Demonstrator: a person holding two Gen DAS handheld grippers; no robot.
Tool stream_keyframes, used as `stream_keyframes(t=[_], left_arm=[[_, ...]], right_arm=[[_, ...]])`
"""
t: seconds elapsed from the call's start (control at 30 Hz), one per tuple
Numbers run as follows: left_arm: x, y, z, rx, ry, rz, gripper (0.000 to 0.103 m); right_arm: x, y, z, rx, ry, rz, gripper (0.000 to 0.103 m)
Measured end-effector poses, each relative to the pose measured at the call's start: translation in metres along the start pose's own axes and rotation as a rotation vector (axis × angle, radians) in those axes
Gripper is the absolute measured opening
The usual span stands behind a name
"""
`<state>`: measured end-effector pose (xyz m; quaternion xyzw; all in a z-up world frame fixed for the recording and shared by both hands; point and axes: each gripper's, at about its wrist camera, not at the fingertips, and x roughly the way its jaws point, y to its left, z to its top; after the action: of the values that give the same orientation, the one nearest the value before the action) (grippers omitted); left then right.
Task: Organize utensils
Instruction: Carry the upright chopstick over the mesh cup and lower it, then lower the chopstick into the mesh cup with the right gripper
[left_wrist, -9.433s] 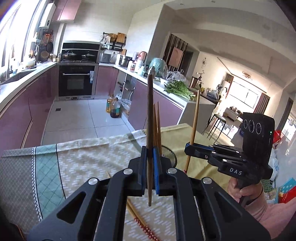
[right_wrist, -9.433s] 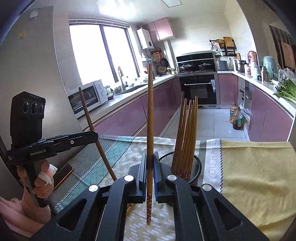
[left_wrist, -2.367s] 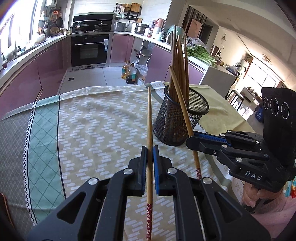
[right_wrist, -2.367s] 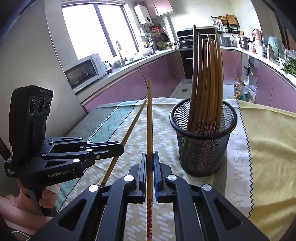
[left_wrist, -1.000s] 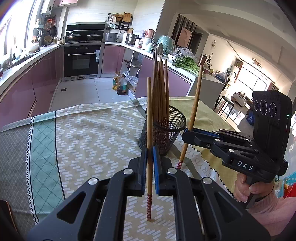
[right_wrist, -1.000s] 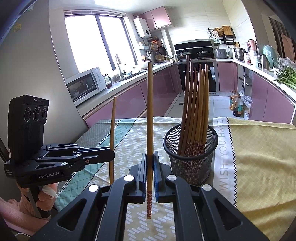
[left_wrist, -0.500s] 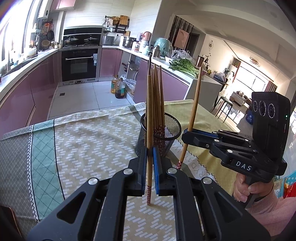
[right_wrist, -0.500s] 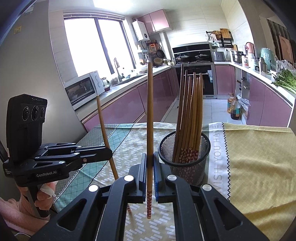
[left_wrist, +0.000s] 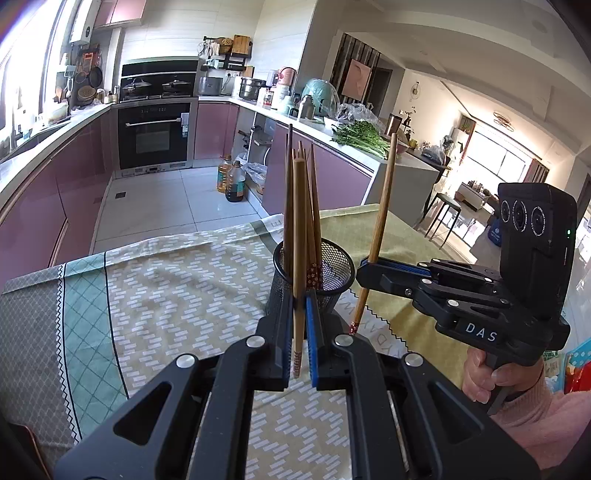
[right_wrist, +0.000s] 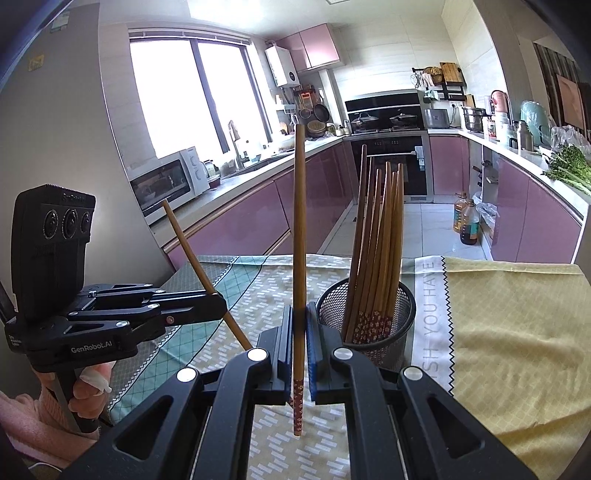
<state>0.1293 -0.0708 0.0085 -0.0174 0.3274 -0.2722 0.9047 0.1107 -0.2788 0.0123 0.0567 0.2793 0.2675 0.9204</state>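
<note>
We pinch one long brown wooden chopstick (left_wrist: 299, 229) upright in our left gripper (left_wrist: 300, 332) and another (right_wrist: 299, 236) in our right gripper (right_wrist: 300, 354), both beside the black wire-mesh holder (right_wrist: 369, 314). Lowered off-centre, a tip could snag the rim and tilt it.

The black two-finger left tool (left_wrist: 300, 325) is clamped tight, tilted downward. The matching right tool (right_wrist: 300, 354) beside it is likewise pinched. A hand (left_wrist: 491, 380) in a pink sleeve grips the right tool's handle.
</note>
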Motion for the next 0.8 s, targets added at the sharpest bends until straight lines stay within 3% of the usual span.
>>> stream_keyframes(t=[0.8], left_arm=[[-0.002,-0.008,0.017,0.041,-0.007,-0.022,0.007]], right_arm=[[-0.001,-0.003,0.011,0.004,-0.019,0.01,0.006]])
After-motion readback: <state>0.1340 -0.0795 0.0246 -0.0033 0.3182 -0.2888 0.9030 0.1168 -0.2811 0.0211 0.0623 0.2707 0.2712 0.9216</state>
